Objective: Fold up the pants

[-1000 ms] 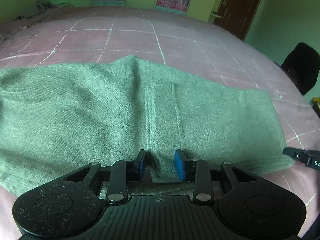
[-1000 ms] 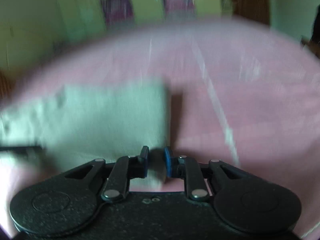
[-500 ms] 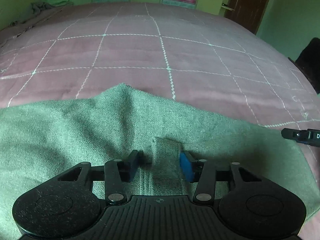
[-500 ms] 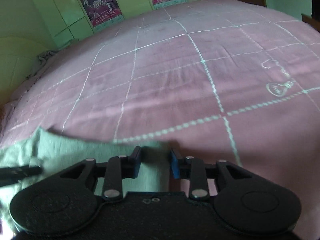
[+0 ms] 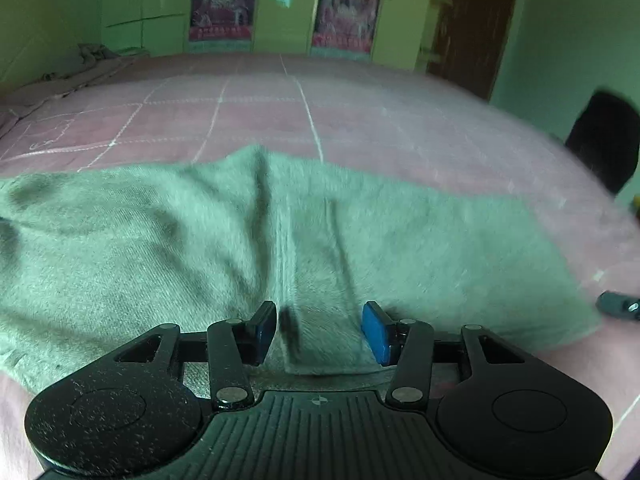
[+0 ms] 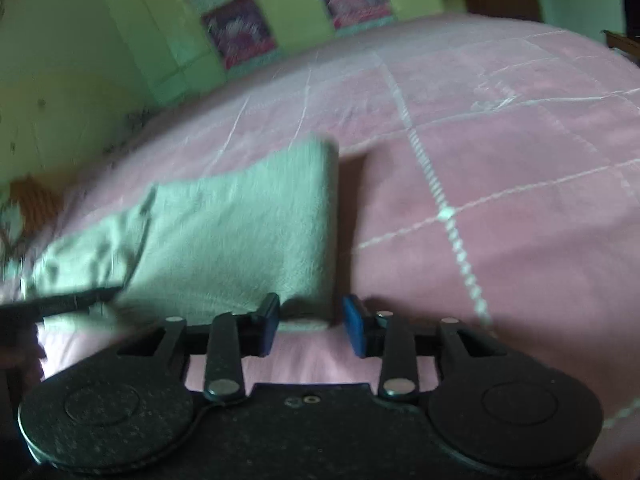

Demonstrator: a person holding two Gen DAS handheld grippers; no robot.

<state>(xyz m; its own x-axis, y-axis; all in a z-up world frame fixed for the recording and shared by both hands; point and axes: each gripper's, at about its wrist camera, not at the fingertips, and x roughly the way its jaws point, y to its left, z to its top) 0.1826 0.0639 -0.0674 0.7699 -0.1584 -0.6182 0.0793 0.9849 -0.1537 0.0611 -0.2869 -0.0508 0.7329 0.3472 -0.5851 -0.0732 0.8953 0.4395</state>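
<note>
- Left wrist view: my left gripper (image 5: 319, 330) sits low over the near hem of the green pants (image 5: 168, 248), which lie spread across the pink bed (image 5: 360, 120). Its jaws have just been opening; a second ago they pinched a ridge of cloth, and now the blue pads stand apart on either side of a flat seam strip without pressing it. I read this as released.
- Same view, far right: the tip of my right gripper shows just beside the cloth's right end.
- Right wrist view: the right gripper's jaws have likewise just been opening. The folded right-hand corner of the pants lies between and just ahead of them; the frame is smeared, so contact is hard to rule out, but the pads appear clear of it.
- Meaning for the task: both holds look dropped, so I judge this fold laid down; the next step would need fresh grasps.
</note>
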